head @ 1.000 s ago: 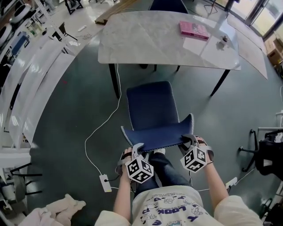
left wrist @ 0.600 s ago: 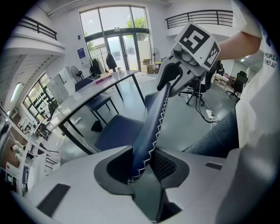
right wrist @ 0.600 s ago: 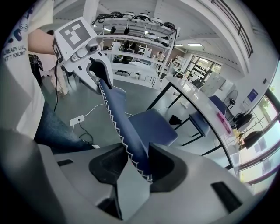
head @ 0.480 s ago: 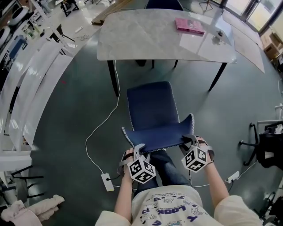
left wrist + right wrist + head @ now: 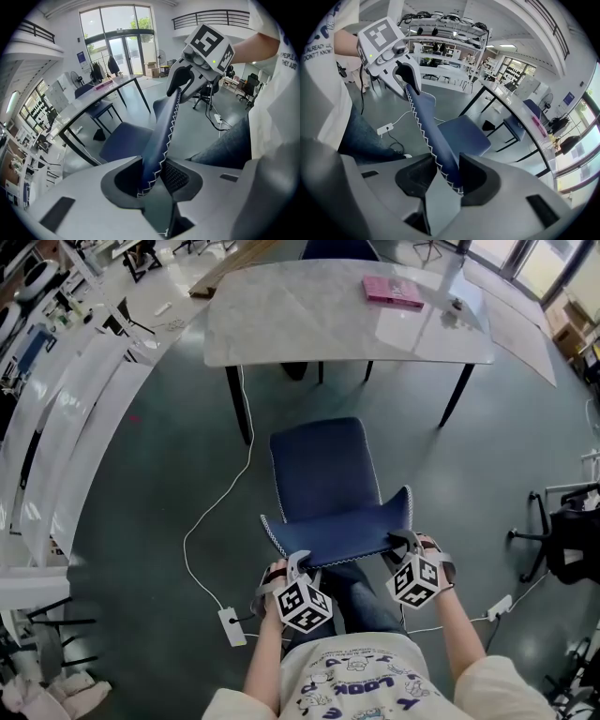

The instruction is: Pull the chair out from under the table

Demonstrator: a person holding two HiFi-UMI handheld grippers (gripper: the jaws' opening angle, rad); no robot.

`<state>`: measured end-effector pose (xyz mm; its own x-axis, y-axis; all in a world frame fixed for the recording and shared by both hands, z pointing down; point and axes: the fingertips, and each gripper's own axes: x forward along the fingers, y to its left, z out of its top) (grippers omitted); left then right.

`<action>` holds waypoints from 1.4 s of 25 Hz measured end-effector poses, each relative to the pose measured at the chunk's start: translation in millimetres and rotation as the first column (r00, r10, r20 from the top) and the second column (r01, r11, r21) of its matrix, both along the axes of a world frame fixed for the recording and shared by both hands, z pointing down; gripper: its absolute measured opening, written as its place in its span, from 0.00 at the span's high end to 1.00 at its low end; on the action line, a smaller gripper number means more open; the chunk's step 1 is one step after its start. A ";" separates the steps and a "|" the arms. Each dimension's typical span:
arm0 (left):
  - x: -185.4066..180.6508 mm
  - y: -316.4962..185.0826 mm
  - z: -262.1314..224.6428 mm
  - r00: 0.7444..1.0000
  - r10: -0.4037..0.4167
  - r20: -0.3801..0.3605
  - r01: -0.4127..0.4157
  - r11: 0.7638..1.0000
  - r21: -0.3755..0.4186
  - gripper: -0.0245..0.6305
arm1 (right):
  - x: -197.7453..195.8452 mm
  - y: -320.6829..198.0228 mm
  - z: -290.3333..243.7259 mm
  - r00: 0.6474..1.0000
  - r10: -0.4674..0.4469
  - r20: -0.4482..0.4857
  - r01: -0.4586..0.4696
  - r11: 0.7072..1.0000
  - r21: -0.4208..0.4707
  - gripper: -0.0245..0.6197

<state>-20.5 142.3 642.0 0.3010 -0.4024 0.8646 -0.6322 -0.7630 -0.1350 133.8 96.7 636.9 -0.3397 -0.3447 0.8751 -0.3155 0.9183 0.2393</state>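
Note:
A dark blue chair [image 5: 319, 474] with white zigzag stitching stands on the floor, apart from the grey marble table [image 5: 309, 315] beyond it. Its backrest [image 5: 337, 532] faces me. My left gripper [image 5: 292, 563] is shut on the backrest's left top corner [image 5: 157, 150]. My right gripper [image 5: 401, 542] is shut on the right top corner [image 5: 440, 154]. In each gripper view the padded edge runs between the jaws toward the other gripper. The seat [image 5: 124, 140] shows beyond the backrest, with the table's black legs [image 5: 239, 407] behind it.
A pink book [image 5: 392, 291] lies on the table. A white cable [image 5: 216, 512] and power strip [image 5: 230, 626] lie on the floor to the left. A black office chair [image 5: 567, 545] stands at the right. White shelving [image 5: 66, 418] curves along the left. My legs are right behind the backrest.
The chair has slid away from the table toward me, and the gap between seat and table edge has widened. Both grippers came back with the backrest, still clamped on it.

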 end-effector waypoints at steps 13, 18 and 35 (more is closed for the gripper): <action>2.8 21.4 3.3 1.000 0.031 0.001 -0.031 0.999 -0.015 0.77 | 3.6 23.9 3.3 1.000 0.018 -0.007 -0.018 1.000 -0.002 0.72; 6.2 23.2 2.6 0.999 0.052 -0.004 -0.052 0.999 -0.017 0.76 | 7.2 26.0 3.5 1.000 0.031 -0.004 -0.031 0.999 -0.012 0.71; -6.9 9.8 -55.3 0.942 -0.126 -0.310 0.117 0.992 -0.047 0.59 | -31.7 15.7 -66.8 0.929 0.171 0.328 -0.151 0.985 -0.087 0.50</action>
